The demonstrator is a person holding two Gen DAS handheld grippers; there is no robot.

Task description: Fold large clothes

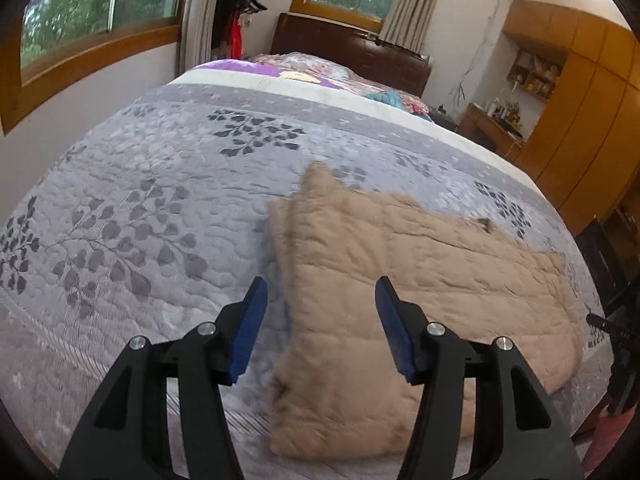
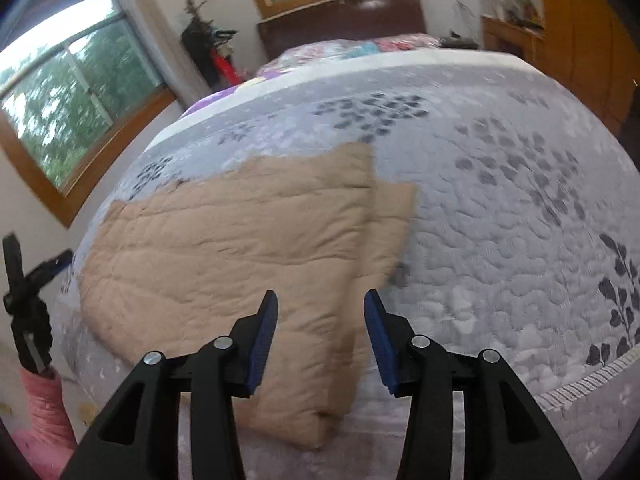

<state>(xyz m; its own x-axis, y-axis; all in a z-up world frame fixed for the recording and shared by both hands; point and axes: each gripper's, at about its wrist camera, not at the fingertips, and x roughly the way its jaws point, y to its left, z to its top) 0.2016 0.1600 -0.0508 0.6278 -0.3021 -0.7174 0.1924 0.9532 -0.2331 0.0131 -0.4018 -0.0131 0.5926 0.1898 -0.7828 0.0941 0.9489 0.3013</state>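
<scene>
A large tan quilted garment [image 1: 400,280] lies partly folded on the grey leaf-patterned bedspread [image 1: 160,184]. In the left wrist view its left edge is doubled over under my left gripper [image 1: 322,300], which is open and empty, hovering above that edge. In the right wrist view the garment [image 2: 240,240] has its right side folded over, with a lower layer showing at the right. My right gripper [image 2: 320,308] is open and empty above that folded right edge. The left gripper also shows at the far left of the right wrist view [image 2: 28,304].
The bed fills both views, with bedspread [image 2: 500,220] around the garment. Colourful bedding [image 1: 320,72] and a dark headboard [image 1: 348,44] are at the far end. Wooden wardrobes [image 1: 592,120] stand right, windows [image 1: 92,12] and a coat rack [image 1: 236,16] left.
</scene>
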